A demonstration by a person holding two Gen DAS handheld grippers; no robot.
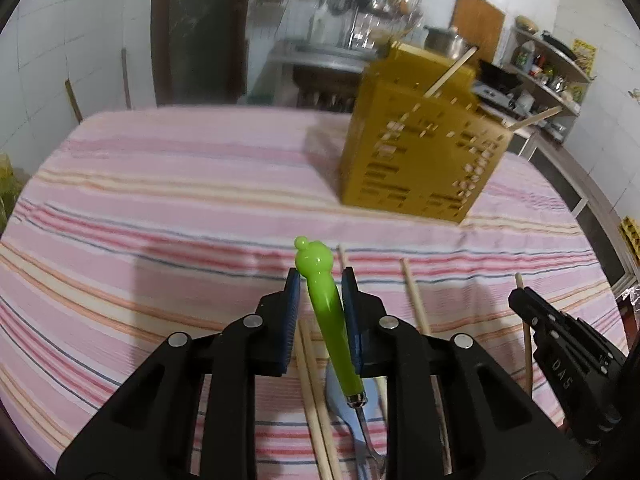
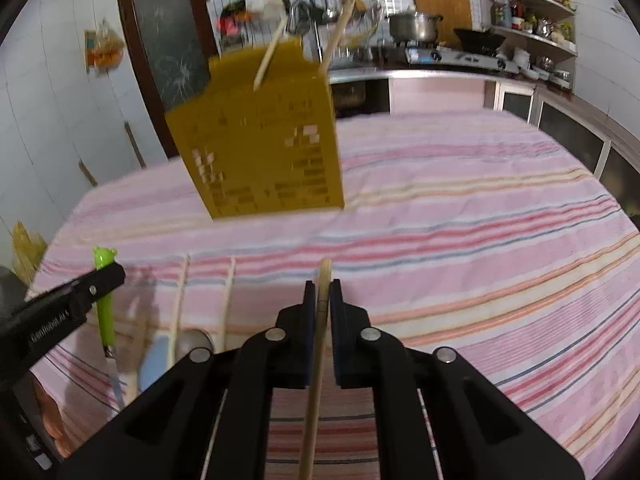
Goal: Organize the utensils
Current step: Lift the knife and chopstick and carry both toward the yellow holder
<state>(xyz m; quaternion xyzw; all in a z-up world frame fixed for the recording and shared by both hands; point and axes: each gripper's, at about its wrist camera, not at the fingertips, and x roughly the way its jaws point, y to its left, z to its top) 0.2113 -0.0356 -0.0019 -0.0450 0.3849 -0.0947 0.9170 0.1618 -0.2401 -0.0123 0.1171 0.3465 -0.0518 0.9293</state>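
Note:
My left gripper is shut on a fork with a bright green handle. The handle's knobbed end pokes out past the blue pads and the metal tines hang below. From the right wrist view the same fork hangs from the left gripper above the cloth. My right gripper is shut on a single wooden chopstick, which runs back between its fingers. A yellow perforated utensil holder stands on the table ahead, with two chopsticks leaning out of it.
Loose chopsticks, a light blue spoon and a metal spoon lie on the pink striped tablecloth under the grippers. Behind the table are a kitchen counter with a stove, a pot and shelves.

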